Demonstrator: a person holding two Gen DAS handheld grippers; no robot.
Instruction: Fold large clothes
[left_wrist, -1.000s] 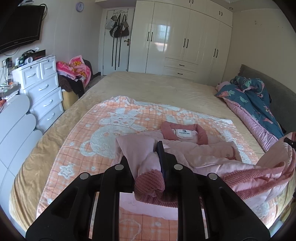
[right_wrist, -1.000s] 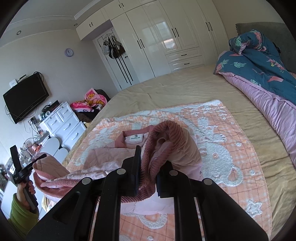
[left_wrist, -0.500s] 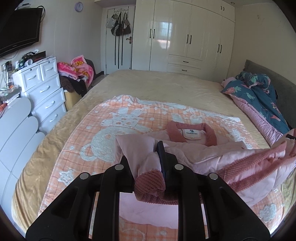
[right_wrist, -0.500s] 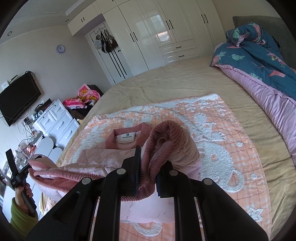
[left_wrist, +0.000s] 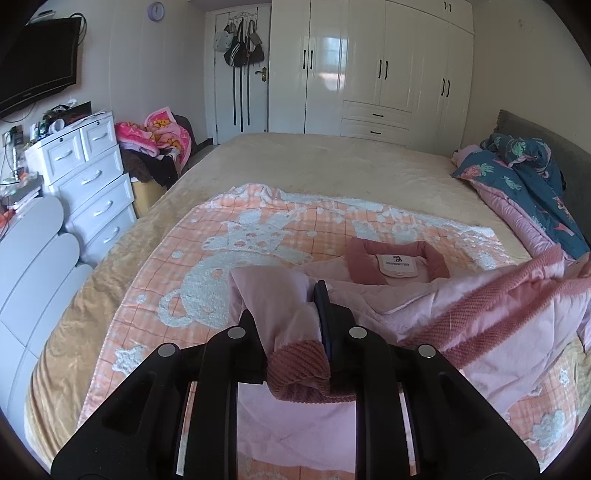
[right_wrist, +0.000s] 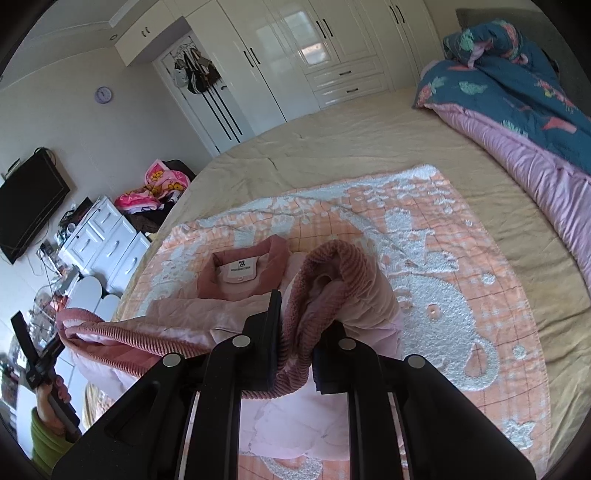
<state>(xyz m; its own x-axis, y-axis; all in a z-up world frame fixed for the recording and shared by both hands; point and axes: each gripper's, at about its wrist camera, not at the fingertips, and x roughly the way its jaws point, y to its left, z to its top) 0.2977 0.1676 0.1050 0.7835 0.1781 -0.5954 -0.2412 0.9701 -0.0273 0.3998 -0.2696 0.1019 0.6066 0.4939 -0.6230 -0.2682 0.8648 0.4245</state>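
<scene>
Two blankets cover the bed (left_wrist: 332, 162): beige below, an orange checked blanket (left_wrist: 258, 236) on top. The pink jacket (left_wrist: 399, 264) lies there, closer to its collar than a second ago. The left gripper (left_wrist: 295, 332) and right gripper (right_wrist: 295, 332) each clamp its ribbed hem.

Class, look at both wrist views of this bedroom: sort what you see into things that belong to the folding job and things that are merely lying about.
Part of the job:
- pink jacket
- left gripper, shut on its ribbed hem
- right gripper, shut on the hem too
- orange blanket under it

Lying about:
- blue quilt
- clothes pile
- hanging bags
</scene>
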